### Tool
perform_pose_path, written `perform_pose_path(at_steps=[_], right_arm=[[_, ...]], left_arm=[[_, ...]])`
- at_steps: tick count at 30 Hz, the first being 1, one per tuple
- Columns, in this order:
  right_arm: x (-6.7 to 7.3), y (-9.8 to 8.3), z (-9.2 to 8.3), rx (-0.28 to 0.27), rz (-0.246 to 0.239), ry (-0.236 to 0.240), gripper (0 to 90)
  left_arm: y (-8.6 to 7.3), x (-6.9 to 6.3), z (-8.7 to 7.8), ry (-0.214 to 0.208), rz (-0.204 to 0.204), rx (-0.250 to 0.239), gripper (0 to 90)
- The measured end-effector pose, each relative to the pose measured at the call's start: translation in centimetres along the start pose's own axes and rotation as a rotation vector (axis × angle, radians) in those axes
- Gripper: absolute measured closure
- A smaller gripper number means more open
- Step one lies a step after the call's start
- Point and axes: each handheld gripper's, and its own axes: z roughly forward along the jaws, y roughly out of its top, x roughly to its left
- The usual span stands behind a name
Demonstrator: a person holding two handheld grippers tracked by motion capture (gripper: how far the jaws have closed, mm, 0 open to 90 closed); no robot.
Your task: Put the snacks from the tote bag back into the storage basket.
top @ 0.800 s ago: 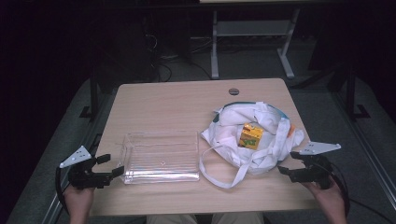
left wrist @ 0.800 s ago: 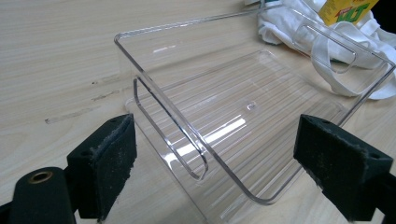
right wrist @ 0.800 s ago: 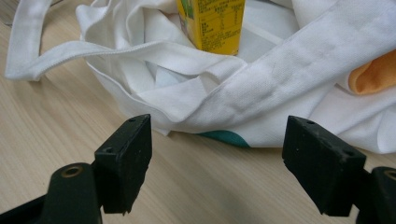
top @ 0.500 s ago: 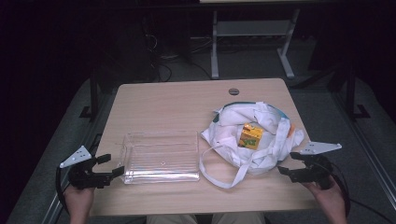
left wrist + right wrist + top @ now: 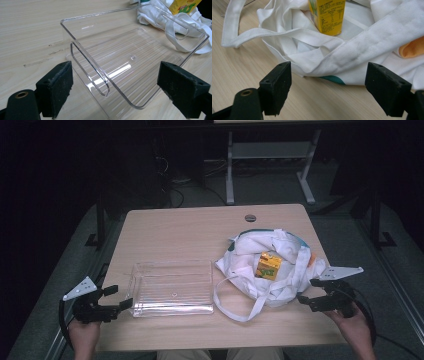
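Two grippers sit at the near edge of the pale wooden surface (image 5: pixel 190 227), one at each corner, both with jaws spread wide and nothing between the pads. Small yellow drink carton (image 5: pixel 268 265) stands nearly upright in the crumpled white cloth tote bag (image 5: pixel 280 280), right half of the surface.

Key relation: carton lies straight ahead of the right gripper (image 5: pixel 312 292), beyond the bag's near fold and one broad white strap; in the right gripper view the carton (image 5: pixel 327 15) rises above the gap between the jaws, its long axis roughly vertical. Cloth stands between jaws and carton, so a reach would likely have to go over the fold. Right gripper is clearly the nearer one.

Left gripper (image 5: pixel 117 297) faces the clear ribbed plastic tray (image 5: pixel 172 290), just off its left end; in the left gripper view the tray's near wall (image 5: pixel 100 75) sits between the jaws, untouched.

Against the earlier high-view frames: no real change. Both hands, bag, carton and tray hold the same places; the right gripper has at most crept slightly.
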Motion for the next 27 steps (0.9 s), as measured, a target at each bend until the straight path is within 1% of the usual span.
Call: perform_pose_path(at_steps=[2,3,5,6,7,8,11,12,13,15,16,17,18,21,22,25,26,27], right_arm=[[0.0,0.4,0.1,0.009,-0.009,0.006,20.5],[0.1,0.6,0.0,0.012,-0.005,0.005,19.8],[0.2,1.0,0.0,0.004,-0.013,0.008,19.7],[0.2,1.4,-0.1,0.002,-0.028,0.004,19.0],[0.2,1.4,-0.1,0.002,-0.028,0.004,19.0],[0.2,1.8,-0.2,0.009,-0.03,0.011,18.2],[0.1,2.1,-0.3,0.016,-0.029,0.018,16.9],[0.1,2.3,-0.3,0.017,-0.032,0.016,16.6],[0.0,2.6,-0.4,0.02,-0.035,0.024,16.1],[0.0,3.0,-0.4,0.024,-0.044,0.027,15.1],[0.0,3.6,-0.4,0.034,-0.053,0.035,14.6],[0.0,3.6,-0.4,0.034,-0.053,0.035,14.6],[0.1,4.1,-0.5,0.044,-0.058,0.033,14.6],[0.0,4.6,-0.4,0.047,-0.068,0.03,14.6],[0.1,4.9,-0.5,0.054,-0.062,0.029,14.6],[0.2,5.6,-0.5,0.053,-0.077,0.032,14.1],[0.1,5.9,-0.5,0.056,-0.082,0.035,14.0],[0.1,5.9,-0.5,0.056,-0.082,0.035,14.0]], left_arm=[[0.0,0.0,0.0,0.001,-0.003,-0.007,12.9],[0.0,0.0,0.0,0.001,-0.004,-0.009,12.9],[0.0,0.0,0.0,0.0,-0.004,-0.005,12.9],[0.0,0.1,0.0,0.001,-0.004,-0.004,12.9],[-0.1,0.1,0.0,0.001,-0.004,-0.006,12.9],[0.0,0.0,0.0,-0.001,-0.005,-0.01,12.9],[0.0,0.0,0.0,-0.001,-0.005,-0.01,12.9],[0.0,0.0,0.0,-0.001,-0.004,-0.006,12.9],[0.0,0.0,0.0,-0.001,-0.002,-0.002,12.9],[0.0,0.0,0.0,-0.001,-0.003,-0.003,12.9],[0.0,-0.1,0.0,-0.002,-0.002,-0.003,12.9],[0.0,-0.1,0.0,-0.002,-0.002,-0.003,12.9],[0.0,-0.1,0.0,-0.003,0.0,-0.003,12.9],[0.0,0.0,0.0,-0.002,0.001,-0.006,12.9],[0.0,0.0,0.0,-0.003,-0.003,-0.008,12.9],[0.0,0.0,0.0,-0.004,0.002,-0.008,12.9],[0.0,0.0,0.0,-0.004,-0.005,-0.012,12.9],[0.0,0.0,0.0,-0.004,-0.005,-0.012,12.9]])
